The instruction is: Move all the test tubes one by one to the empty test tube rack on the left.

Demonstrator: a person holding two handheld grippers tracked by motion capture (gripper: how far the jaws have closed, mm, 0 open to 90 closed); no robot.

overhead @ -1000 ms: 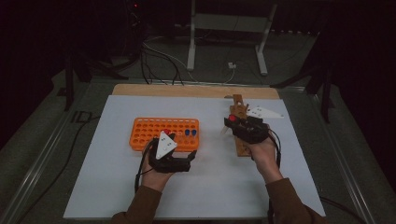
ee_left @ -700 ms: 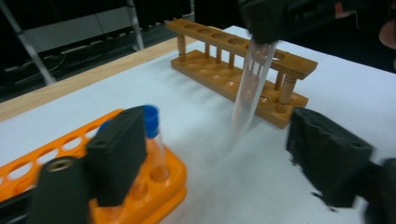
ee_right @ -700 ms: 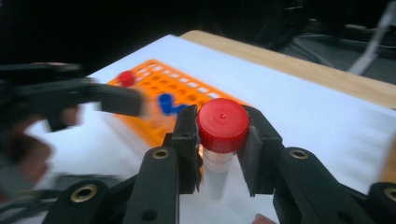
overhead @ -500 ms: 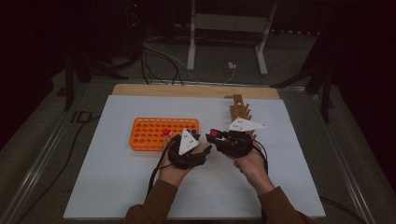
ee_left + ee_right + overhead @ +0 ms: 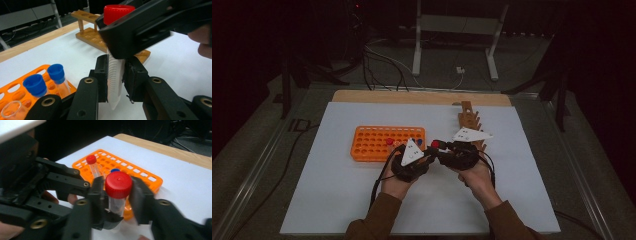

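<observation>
On the bench (image 5: 337, 200), just right of the orange rack (image 5: 377, 145), a red-capped tube (image 5: 115, 62) is being handed over. The left gripper (image 5: 115, 80) is clamped on its body; the right gripper (image 5: 117, 195) has just been opening, its jaws apart around the cap. Racking remains.

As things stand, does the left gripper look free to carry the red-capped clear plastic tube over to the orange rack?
Probably not yet: the left gripper is shut on the red-capped clear plastic tube, but the right gripper, jaws just opening, brackets its top.
</observation>
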